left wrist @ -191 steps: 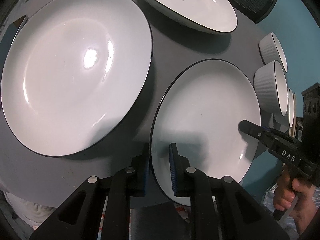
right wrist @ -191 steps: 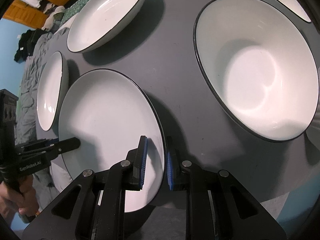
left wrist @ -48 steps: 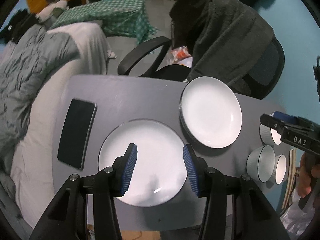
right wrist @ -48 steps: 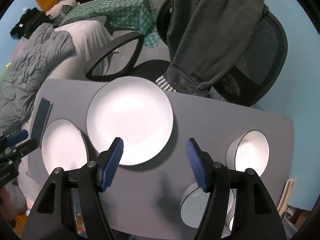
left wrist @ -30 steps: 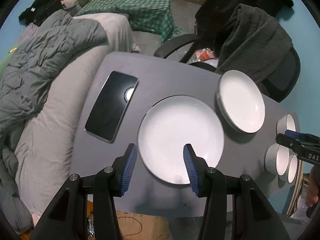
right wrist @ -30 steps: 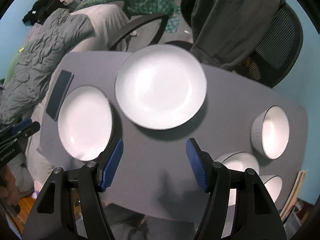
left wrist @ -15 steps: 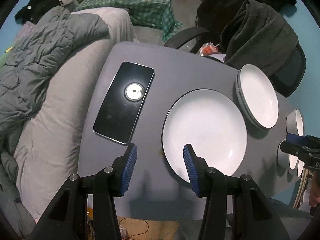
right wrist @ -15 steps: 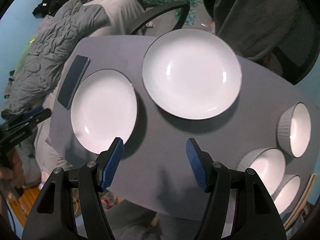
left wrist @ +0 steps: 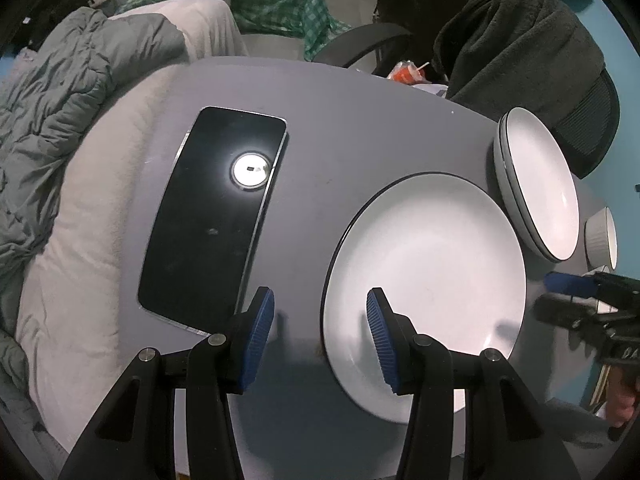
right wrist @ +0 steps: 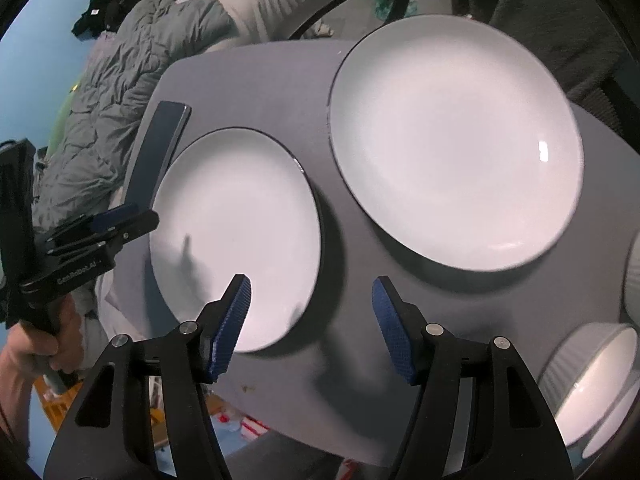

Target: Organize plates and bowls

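Left gripper [left wrist: 320, 322]: black frame, blue ribbed pads, jaws apart with nothing between them; it straddles the near left rim of the nearer plate, one pad over bare table, the other over the plate's face. No contact visible.
Right gripper [right wrist: 310, 320]: same build, jaws apart and empty; left pad over the near right part of the same plate, right pad over bare table.
Nearer plate [left wrist: 428, 272]: white round ceramic plate with thin dark rim, lying flat near the front edge of the grey table [left wrist: 344, 112].
Phone [left wrist: 216, 220]: black slab with a lamp reflection on its glass, just left of the nearer plate, apart from it.
Stack [left wrist: 540, 188]: wider white dark-rimmed plate behind and to the right; a double rim line suggests two plates nested, though the fisheye edge makes this uncertain.
Bowls [right wrist: 592, 372]: white ribbed bowls at the table's right end, well apart from the plates.
Chair [left wrist: 592, 120]: black mesh office chair draped in dark fleece, beyond the table.
Step in hand (judgement): approach to the single plate, one gripper on either side of it.
Next move calls for (judgement): both grippers lower until one pad slides under the rim each side, close evenly, lift level, carry to the stack.
Risk (judgement): thin rim flat on the table may slip an uneven pinch.
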`<action>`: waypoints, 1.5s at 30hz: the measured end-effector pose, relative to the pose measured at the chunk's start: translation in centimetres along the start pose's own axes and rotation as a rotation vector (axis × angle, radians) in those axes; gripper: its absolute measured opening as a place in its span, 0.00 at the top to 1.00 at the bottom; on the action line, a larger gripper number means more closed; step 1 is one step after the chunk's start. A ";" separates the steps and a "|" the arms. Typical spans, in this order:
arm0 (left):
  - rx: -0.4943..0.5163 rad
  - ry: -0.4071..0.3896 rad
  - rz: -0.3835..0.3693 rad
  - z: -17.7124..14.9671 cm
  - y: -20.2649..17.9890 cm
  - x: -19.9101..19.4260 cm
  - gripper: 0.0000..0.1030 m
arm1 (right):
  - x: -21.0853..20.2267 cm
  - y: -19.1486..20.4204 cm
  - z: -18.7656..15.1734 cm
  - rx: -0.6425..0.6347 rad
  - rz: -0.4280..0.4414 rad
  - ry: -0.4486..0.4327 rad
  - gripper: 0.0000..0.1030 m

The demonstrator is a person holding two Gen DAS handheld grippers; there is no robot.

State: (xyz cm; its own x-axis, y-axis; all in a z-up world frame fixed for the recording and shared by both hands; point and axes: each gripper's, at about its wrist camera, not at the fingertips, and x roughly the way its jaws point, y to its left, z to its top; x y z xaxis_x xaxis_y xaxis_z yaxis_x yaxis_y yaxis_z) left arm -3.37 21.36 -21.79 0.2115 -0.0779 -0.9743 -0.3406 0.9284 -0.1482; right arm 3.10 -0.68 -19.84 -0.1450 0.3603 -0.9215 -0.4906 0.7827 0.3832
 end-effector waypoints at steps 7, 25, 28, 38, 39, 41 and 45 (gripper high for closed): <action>0.008 0.022 -0.001 0.8 0.2 1.4 0.52 | 2.5 0.1 1.3 -0.032 -0.030 0.020 0.38; 0.007 0.078 -0.075 1.3 0.3 3.0 0.78 | 4.6 0.5 2.2 -0.034 -0.012 0.047 0.72; 0.021 0.070 -0.062 1.1 0.1 2.9 0.78 | 4.7 0.2 2.4 -0.027 -0.027 0.044 0.80; 0.016 0.106 -0.046 0.1 -0.6 3.0 0.79 | 4.6 -0.1 2.0 -0.015 -0.020 0.049 0.82; 0.014 0.108 -0.045 -0.1 -0.7 3.0 0.79 | 4.6 -0.1 1.8 -0.014 -0.019 0.049 0.82; 0.003 0.120 -0.048 -0.9 -1.0 2.9 0.79 | 4.5 -0.2 1.5 -0.016 -0.016 0.053 0.82; -0.006 0.137 -0.059 -2.6 -2.0 2.8 0.79 | 4.0 -0.6 0.6 -0.024 -0.013 0.057 0.83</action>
State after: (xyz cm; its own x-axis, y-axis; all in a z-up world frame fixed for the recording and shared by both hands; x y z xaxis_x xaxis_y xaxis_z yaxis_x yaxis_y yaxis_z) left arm -4.48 18.38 -24.67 0.1044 -0.1814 -0.9779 -0.3366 0.9188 -0.2064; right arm 3.28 0.62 -23.73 -0.1864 0.3200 -0.9289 -0.5130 0.7747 0.3698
